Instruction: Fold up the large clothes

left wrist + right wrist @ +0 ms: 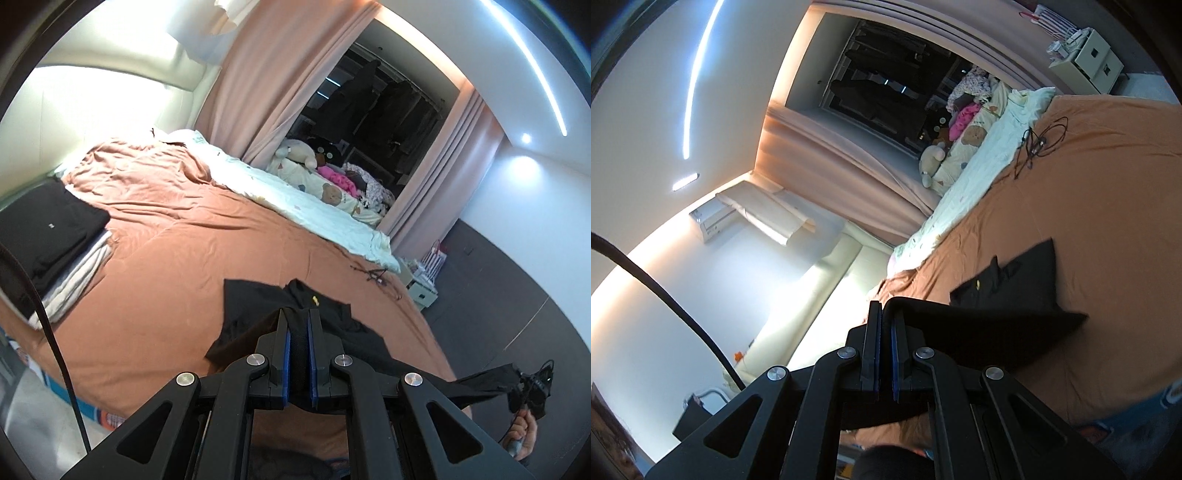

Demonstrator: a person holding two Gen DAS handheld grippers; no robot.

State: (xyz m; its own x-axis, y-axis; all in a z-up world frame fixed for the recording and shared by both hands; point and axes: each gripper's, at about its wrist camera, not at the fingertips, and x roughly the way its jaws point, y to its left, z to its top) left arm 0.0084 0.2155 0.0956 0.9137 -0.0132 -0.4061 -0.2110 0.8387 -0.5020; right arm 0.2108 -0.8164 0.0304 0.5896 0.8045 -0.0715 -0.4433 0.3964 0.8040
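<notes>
A black garment point(332, 314) with a small yellow mark lies partly on the orange bed sheet point(177, 266), its near edge lifted. My left gripper point(298, 314) is shut on a fold of that black cloth, which bulges between the blue pads. At the far right of the left wrist view, my right gripper point(519, 376) pinches another corner of the cloth, stretched taut, with a hand point(522, 432) below it. In the right wrist view the right gripper point(885, 306) is shut on the black garment point(1008, 291), which drapes away to the right over the bed.
A stack of folded dark and light clothes point(59, 240) sits at the bed's left edge. A white quilt point(295, 195) and plush toys point(299, 153) line the far side. A tangled cable point(375, 275) lies on the sheet. A small cabinet point(424, 293) stands beyond the bed.
</notes>
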